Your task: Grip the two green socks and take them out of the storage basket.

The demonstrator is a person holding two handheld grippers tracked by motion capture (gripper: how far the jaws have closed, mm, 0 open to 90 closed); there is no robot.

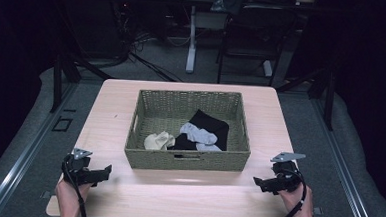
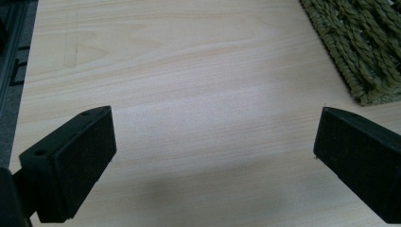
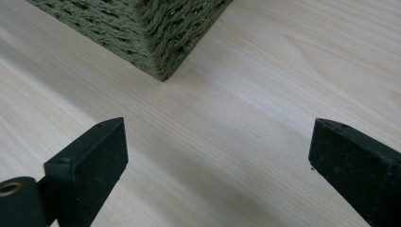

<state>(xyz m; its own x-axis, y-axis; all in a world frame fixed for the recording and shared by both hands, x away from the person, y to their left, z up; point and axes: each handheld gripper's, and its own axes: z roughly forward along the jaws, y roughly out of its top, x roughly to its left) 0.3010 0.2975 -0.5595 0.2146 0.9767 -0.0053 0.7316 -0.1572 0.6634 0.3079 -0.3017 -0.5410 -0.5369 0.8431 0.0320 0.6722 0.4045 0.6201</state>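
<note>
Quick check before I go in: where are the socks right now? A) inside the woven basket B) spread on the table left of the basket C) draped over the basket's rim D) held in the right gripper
A: the socks lie inside the woven basket, and both grippers are open and holding nothing.

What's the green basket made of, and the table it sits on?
The basket looks woven from twisted olive-green cord, perhaps paper rope or seagrass: matte, with braided strands showing. The table looks like pale wood or wood-look laminate, smooth, with fine grain lines.
</note>
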